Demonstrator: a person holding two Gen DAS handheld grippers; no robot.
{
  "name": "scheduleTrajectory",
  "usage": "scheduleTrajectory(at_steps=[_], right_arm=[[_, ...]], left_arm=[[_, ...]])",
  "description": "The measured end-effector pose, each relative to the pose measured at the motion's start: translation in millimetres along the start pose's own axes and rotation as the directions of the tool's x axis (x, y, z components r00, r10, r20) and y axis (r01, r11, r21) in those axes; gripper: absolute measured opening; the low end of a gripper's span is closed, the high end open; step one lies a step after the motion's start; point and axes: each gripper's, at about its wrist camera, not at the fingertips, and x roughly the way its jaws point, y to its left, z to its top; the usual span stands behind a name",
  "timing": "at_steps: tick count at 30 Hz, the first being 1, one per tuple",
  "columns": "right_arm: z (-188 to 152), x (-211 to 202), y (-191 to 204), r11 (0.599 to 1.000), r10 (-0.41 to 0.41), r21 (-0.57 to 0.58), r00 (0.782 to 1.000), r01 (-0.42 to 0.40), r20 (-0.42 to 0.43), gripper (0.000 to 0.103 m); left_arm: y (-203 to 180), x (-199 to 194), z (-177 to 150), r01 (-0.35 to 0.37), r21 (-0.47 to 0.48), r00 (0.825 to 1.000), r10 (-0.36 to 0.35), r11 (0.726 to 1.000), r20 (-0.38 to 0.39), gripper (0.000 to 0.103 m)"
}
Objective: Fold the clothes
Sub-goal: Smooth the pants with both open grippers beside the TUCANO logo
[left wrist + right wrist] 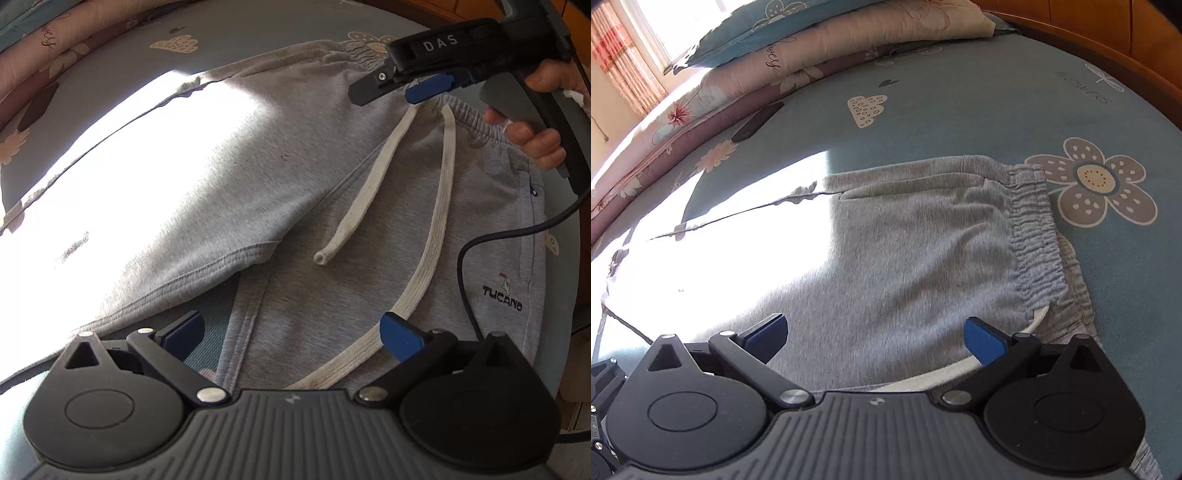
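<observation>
Bed sheet (960, 110): grey shorts (295, 177), one half folded over, waistband (1034, 229) nearer right gripper (875, 339); left gripper (291, 332) at hems. Both wide open, empty.

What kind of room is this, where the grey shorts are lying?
Most likely a bedroom. The grey shorts lie on a bed sheet printed with flowers, folded quilts are stacked along its far edge, and a wooden bed frame borders it.

One shorts (229, 177), two tongs (291, 332), two drawstrings (369, 184)
</observation>
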Motion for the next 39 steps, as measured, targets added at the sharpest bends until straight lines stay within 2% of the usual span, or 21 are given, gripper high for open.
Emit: scheduleTrajectory(at_steps=[2, 5, 9, 13, 17, 21, 23, 27, 30, 32, 35, 38, 39], right_arm=[[-13, 6, -5, 1.000, -0.023, 0.006, 1.000, 0.023, -0.013, 0.103], [-28, 10, -19, 0.992, -0.126, 0.002, 0.991, 0.126, -0.041, 0.102], [-38, -31, -24, 0.994, -0.106, 0.020, 0.994, 0.106, 0.032, 0.103], [-65, -39, -21, 0.997, -0.076, 0.004, 0.997, 0.077, -0.020, 0.103], [-93, -30, -39, 0.988, -0.151, 0.013, 0.984, 0.153, -0.094, 0.103], [-106, -49, -59, 0.975, -0.214, 0.033, 0.972, 0.218, -0.099, 0.103], [-105, -60, -56, 0.975, -0.218, 0.029, 0.973, 0.221, -0.080, 0.103], [-114, -59, -26, 0.976, -0.193, -0.116, 0.979, 0.184, -0.065, 0.103], [-134, -43, -5, 0.955, -0.191, -0.252, 0.976, 0.159, -0.107, 0.103], [-152, -43, -4, 0.936, -0.210, -0.308, 0.972, 0.170, -0.103, 0.103], [-160, -56, -10, 0.937, -0.219, -0.300, 0.969, 0.178, -0.110, 0.103], [-155, -63, 0, 0.930, -0.272, -0.297, 0.950, 0.219, -0.151, 0.103], [-154, -66, 6, 0.933, -0.255, -0.296, 0.956, 0.203, -0.149, 0.103]], left_arm=[[-6, -1, -4, -0.002, 0.011, 1.000, 0.002, 1.000, -0.007, 0.101], [-18, -7, -13, -0.001, 0.026, 1.000, 0.002, 1.000, -0.008, 0.101], [-31, -9, -23, -0.005, 0.020, 1.000, 0.005, 1.000, -0.011, 0.101], [-41, -7, -34, -0.003, -0.012, 1.000, 0.003, 1.000, -0.025, 0.101], [-52, -9, -43, -0.004, -0.006, 0.999, 0.004, 1.000, -0.037, 0.101], [-59, -12, -50, 0.001, -0.016, 0.999, -0.001, 1.000, -0.038, 0.101], [-61, -12, -55, 0.014, -0.037, 1.000, -0.014, 0.999, -0.026, 0.101], [-60, -18, -71, 0.032, -0.076, 0.999, -0.030, 0.997, 0.022, 0.101], [-56, -30, -85, 0.020, -0.109, 0.998, -0.014, 0.994, 0.055, 0.101], [-45, -38, -95, 0.037, -0.145, 0.997, -0.027, 0.989, 0.071, 0.101], [-31, -45, -109, 0.043, -0.207, 0.996, -0.027, 0.977, 0.080, 0.101], [-20, -59, -133, -0.017, -0.283, 0.998, 0.035, 0.959, 0.057, 0.101], [-17, -65, -141, -0.040, -0.308, 0.997, 0.056, 0.951, 0.046, 0.101]])
